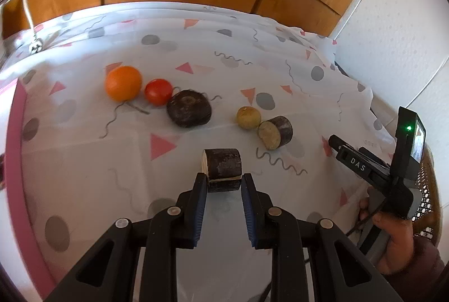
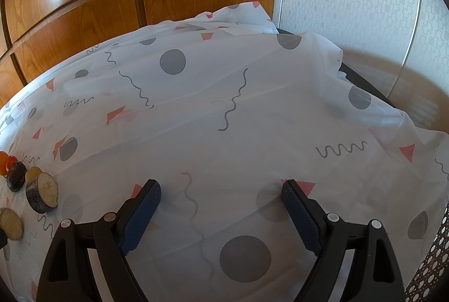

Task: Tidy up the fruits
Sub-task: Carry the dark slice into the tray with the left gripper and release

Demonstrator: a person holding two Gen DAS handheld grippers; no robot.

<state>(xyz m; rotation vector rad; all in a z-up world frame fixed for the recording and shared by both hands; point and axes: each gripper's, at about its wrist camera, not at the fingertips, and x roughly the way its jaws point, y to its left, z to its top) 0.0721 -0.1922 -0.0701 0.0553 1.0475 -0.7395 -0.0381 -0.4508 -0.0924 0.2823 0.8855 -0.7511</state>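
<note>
Jaws: your left gripper (image 1: 224,181) is clamping the near dark-skinned cut piece (image 1: 222,166) on the patterned tablecloth (image 1: 112,178), your right gripper (image 2: 221,189) is idling agape; next, you are likely carrying it toward the row beside the orange (image 1: 123,83) and tomato (image 1: 158,91).

Orange (image 2: 2,155) & tomato (image 2: 10,160) cut off, left edge.
</note>
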